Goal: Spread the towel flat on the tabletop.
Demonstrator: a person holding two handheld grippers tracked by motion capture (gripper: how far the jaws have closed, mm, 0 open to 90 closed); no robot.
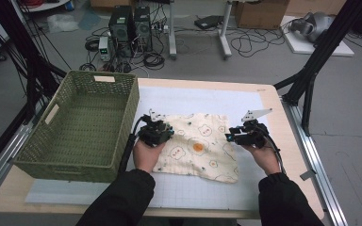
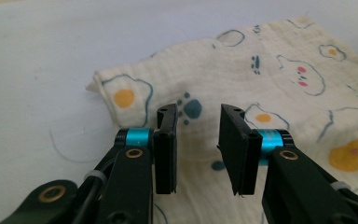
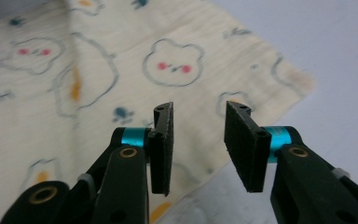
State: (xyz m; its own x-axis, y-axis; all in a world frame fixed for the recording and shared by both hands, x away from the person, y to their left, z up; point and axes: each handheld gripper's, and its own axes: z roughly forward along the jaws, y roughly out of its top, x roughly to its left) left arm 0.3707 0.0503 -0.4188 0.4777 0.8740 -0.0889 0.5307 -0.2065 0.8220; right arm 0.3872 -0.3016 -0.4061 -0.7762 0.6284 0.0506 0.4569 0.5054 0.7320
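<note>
Cream muslin cloth (image 1: 198,147) lies flat between my grippers, its near-left corner just ahead of the left gripper (image 2: 198,149) and its right edge under the right gripper (image 3: 200,149), both parted and gripping nothing.

A lab or test room: computer towers (image 1: 131,27) and tangled cables (image 1: 250,42) on the far grey floor (image 1: 349,122), cardboard boxes (image 1: 260,13) behind, black frame struts (image 1: 311,70) right of the desk (image 1: 273,101).
</note>
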